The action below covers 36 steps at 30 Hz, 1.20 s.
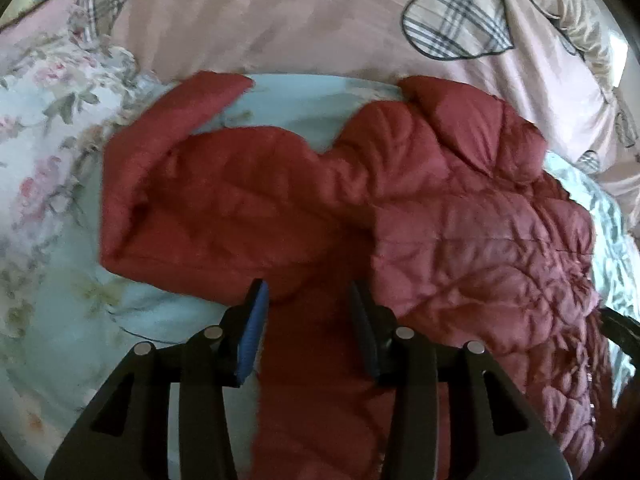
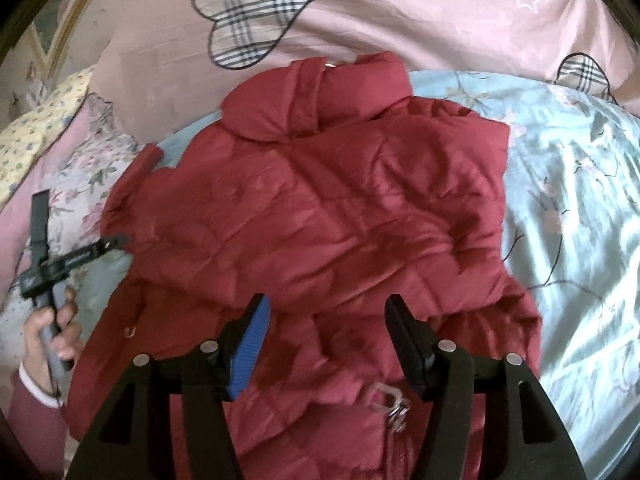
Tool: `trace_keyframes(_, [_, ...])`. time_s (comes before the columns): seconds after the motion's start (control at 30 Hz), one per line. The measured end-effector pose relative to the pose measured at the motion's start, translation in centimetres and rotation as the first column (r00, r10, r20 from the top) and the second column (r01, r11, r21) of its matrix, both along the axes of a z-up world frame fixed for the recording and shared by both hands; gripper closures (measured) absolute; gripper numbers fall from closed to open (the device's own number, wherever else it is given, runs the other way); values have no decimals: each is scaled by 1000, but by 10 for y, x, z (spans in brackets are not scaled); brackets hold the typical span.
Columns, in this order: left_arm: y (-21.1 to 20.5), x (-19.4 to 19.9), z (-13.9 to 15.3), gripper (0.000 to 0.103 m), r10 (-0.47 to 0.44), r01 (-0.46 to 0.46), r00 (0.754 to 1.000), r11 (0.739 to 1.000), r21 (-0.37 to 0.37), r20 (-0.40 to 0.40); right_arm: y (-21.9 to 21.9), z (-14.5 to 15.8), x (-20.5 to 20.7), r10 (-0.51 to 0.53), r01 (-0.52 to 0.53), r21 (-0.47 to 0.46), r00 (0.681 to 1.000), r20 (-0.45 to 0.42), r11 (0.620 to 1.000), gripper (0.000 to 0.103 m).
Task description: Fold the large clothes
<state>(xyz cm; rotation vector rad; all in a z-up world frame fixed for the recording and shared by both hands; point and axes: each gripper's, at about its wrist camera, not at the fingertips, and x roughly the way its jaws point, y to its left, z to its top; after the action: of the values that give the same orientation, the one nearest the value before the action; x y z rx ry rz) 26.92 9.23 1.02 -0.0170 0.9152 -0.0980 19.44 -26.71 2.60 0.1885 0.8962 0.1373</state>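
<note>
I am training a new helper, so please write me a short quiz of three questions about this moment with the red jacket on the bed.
1. True or false: the red quilted jacket lies on a light blue floral sheet.
2. What pattern fills the heart shapes on the pink cover? A) dots B) plaid C) stripes
3. In the right wrist view, what does the person's hand at the left edge hold?

Key
1. True.
2. B.
3. The handle of the left gripper. Like those of the right gripper, its jaws stand apart above the jacket, with no fabric pinched.
</note>
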Motion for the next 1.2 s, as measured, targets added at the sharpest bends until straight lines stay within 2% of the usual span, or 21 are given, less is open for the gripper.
trace_keyframes(0.23, [36, 21, 15, 61, 70, -72, 997, 997, 39, 36, 21, 1, -14, 76, -76, -1, 997, -1, 997, 40])
trace_keyframes(0.37, [52, 35, 16, 53, 116, -119, 992, 991, 67, 52, 25, -1, -17, 92, -92, 13, 996, -9, 996, 40])
trace_keyframes(0.57, [72, 70, 10, 47, 191, -202, 978, 964, 172, 82, 36, -5, -21, 127, -127, 6, 992, -28, 992, 40])
trace_keyframes(0.73, [88, 109, -7, 47, 242, -247, 969, 941, 231, 49, 39, -7, -24, 137, -136, 11, 990, -35, 991, 40])
trace_keyframes(0.77, [90, 114, -9, 52, 247, -252, 968, 938, 237, 51, 38, -8, -24, 135, -135, 10, 990, -37, 991, 40])
trace_keyframes(0.8, [93, 118, -9, 66, 251, -257, 966, 937, 237, 56, 39, -8, -24, 132, -132, 9, 991, -38, 991, 40])
trace_keyframes(0.87, [99, 124, -8, 86, 249, -252, 968, 947, 199, 44, 37, -10, -25, 126, -125, 16, 991, -42, 992, 40])
trace_keyframes(1.0, [103, 115, 1, 91, 252, -256, 966, 962, 98, 52, 36, -12, -26, 114, -114, 22, 993, -41, 993, 40])
trace_keyframes(1.2, [93, 80, 18, 92, 222, -219, 972, 975, -47, 80, 36, -10, -26, 109, -108, 29, 994, -27, 994, 40])
